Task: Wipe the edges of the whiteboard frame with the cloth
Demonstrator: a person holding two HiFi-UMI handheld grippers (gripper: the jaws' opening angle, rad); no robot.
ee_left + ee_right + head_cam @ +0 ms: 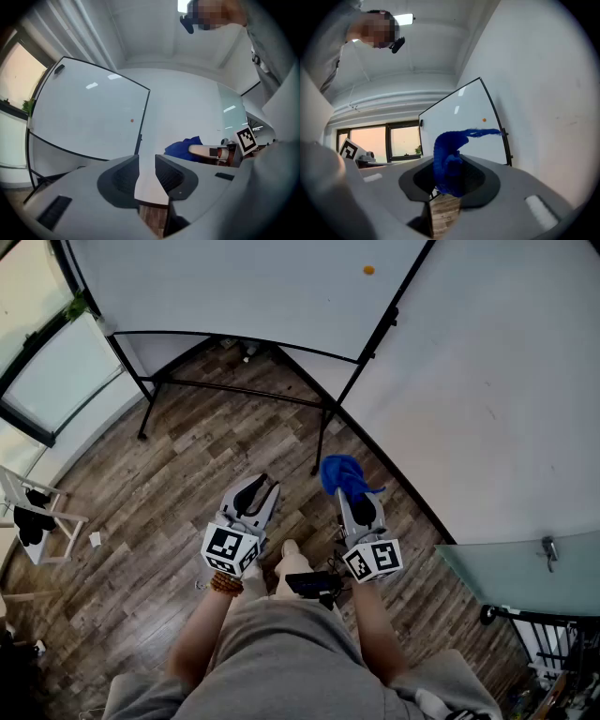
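A white whiteboard [253, 287] with a thin black frame stands on a black stand ahead of me; it also fills the left gripper view as the whiteboard [89, 117] and shows further off as the whiteboard [461, 126]. My right gripper [349, 482] is shut on a blue cloth [342, 472], which bunches between the jaws as the cloth [449, 164]. My left gripper [255, 493] is held low beside it, jaws slightly apart with nothing between them [147, 176]. Both grippers hang over the wooden floor, short of the board.
A white wall [487, 390] runs along the right. A small orange dot [368, 270] marks the board. The black stand legs [234, 390] spread over the wooden floor. A glass surface [525, 577] sits at the right, windows [47, 371] at the left.
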